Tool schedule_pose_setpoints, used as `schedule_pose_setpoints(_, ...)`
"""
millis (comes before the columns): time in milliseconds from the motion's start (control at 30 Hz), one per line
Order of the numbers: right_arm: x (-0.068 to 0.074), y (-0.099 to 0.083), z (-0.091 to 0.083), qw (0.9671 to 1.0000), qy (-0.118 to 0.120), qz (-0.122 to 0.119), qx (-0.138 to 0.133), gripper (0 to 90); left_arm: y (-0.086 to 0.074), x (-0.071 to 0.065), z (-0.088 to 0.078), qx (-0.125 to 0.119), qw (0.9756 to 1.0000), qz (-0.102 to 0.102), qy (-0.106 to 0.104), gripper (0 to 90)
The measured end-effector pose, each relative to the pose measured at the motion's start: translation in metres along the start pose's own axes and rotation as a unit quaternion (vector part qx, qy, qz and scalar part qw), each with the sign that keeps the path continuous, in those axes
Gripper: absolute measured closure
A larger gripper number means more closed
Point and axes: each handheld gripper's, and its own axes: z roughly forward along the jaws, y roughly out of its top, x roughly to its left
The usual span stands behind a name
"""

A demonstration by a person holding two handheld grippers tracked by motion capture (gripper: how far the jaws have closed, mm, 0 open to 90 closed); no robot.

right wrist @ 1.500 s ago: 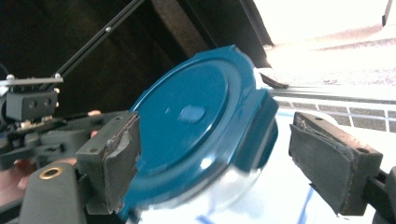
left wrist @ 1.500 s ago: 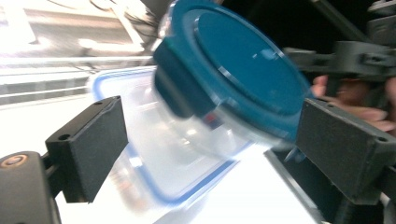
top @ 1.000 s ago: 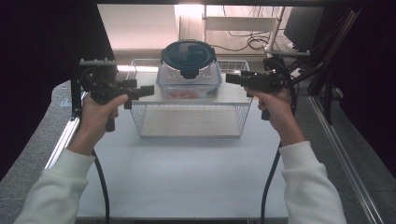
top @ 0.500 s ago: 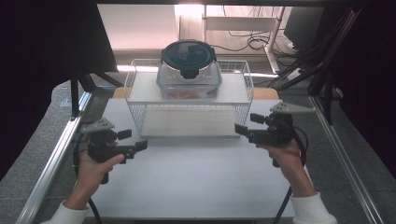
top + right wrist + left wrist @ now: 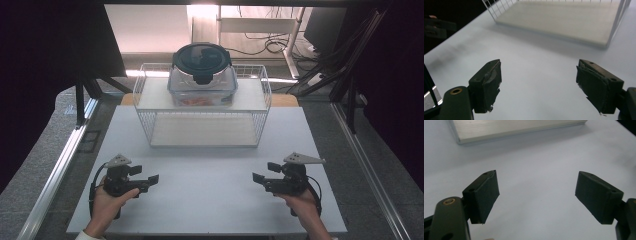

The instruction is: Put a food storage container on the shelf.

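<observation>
A clear plastic food container with a dark round clip-on lid (image 5: 204, 75) sits on the white upper shelf of a white wire basket rack (image 5: 260, 115) at twelve o'clock on the white table (image 5: 210, 200); something orange shows through its wall. The rack stands on the table's far half. At seven o'clock, well apart from the rack, a hand holds the left gripper (image 5: 153, 179), jaws spread wide and empty over bare tabletop. At five o'clock the right gripper (image 5: 257, 178) is likewise released, holding nothing, its worn pads (image 5: 492, 86) facing the rack's lower shelf.
</observation>
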Motion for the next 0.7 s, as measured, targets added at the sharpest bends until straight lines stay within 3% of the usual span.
schedule_pose_setpoints(100,-0.0016,-0.0057,0.0012,0.9998,-0.017,-0.004,0.008,20.0,-0.0036,0.0011,0.0019,0.004,1.0,-0.002,0.003,18.4)
schedule_pose_setpoints(433,-0.001,-0.0092,0.0088,0.9995,-0.018,-0.019,0.019,20.0,-0.0065,0.0046,0.0004,0.005,0.9999,0.001,0.011,18.3)
schedule_pose_setpoints(567,-0.0017,-0.0116,0.0087,0.9996,-0.019,-0.018,0.015,19.5,-0.0046,0.0048,-0.0004,0.004,0.9999,-0.001,0.012,16.6)
schedule_pose_setpoints(700,-0.0028,-0.0117,0.0079,0.9995,-0.022,-0.02,0.003,18.1,-0.0057,0.0044,-0.0025,0.011,0.9996,0.011,0.023,15.2)
